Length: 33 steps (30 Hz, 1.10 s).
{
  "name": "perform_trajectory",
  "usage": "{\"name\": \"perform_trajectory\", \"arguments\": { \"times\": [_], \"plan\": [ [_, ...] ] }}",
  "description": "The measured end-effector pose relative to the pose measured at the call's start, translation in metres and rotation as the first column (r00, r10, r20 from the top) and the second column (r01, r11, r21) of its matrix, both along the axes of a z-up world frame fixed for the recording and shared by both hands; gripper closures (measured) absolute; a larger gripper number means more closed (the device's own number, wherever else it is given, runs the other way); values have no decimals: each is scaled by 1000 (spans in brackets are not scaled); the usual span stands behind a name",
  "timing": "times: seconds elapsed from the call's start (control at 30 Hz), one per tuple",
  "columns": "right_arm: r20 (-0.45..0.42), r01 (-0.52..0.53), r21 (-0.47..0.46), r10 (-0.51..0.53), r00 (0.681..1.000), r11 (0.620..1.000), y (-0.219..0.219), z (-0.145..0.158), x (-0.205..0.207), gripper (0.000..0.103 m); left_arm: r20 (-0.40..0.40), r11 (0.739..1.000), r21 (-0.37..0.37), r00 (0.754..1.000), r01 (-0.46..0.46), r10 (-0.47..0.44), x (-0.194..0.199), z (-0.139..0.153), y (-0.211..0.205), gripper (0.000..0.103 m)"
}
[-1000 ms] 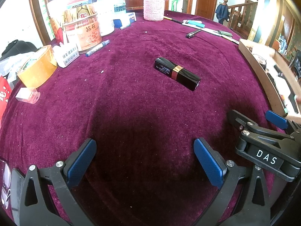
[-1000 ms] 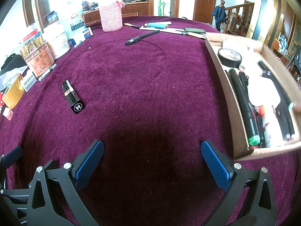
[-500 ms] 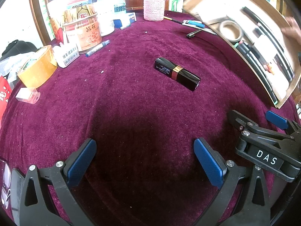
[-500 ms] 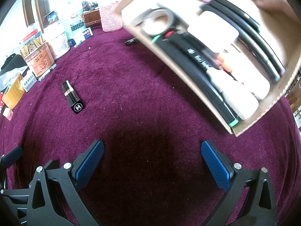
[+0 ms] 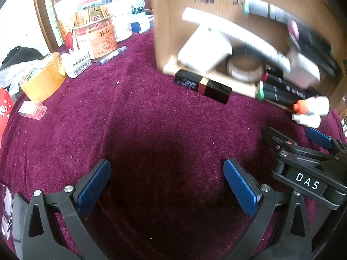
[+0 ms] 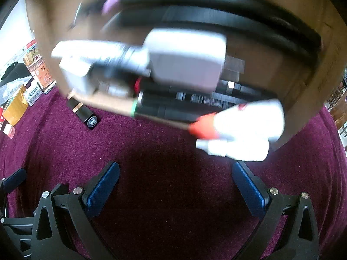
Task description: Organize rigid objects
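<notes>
A big purple cloth covers the table. A brown cardboard box is tipped up steeply at 1 o'clock in the left wrist view, and it fills the top of the right wrist view too. It looks blurry. Things are spilling over its low edge: a white block, black markers, a roll of tape and a white bottle with an orange cap.

The left gripper sits low at 6 o'clock with its blue pads wide apart and nothing between them. The right gripper is the same, wide apart and holding nothing.

A yellow tape roll lies at 10 o'clock near a round tin. A black lipstick with a gold band lies flat on the cloth, just below the box edge. A blue pen rests by the tin
</notes>
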State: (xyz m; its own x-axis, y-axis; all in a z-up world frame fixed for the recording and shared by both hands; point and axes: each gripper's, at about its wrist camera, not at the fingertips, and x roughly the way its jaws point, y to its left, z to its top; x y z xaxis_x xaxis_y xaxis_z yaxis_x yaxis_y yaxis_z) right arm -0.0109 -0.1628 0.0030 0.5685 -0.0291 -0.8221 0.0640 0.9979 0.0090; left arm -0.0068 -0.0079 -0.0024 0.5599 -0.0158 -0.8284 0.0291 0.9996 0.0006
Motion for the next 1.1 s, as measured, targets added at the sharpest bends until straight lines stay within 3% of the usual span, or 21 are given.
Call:
{"name": "perform_trajectory", "arguments": {
  "times": [1.1],
  "plan": [
    [0,3,-1,-3,1000,1000,-2,3,4,2,1,1000,2,1000,-1,1,0,1,0,0]
  ]
}}
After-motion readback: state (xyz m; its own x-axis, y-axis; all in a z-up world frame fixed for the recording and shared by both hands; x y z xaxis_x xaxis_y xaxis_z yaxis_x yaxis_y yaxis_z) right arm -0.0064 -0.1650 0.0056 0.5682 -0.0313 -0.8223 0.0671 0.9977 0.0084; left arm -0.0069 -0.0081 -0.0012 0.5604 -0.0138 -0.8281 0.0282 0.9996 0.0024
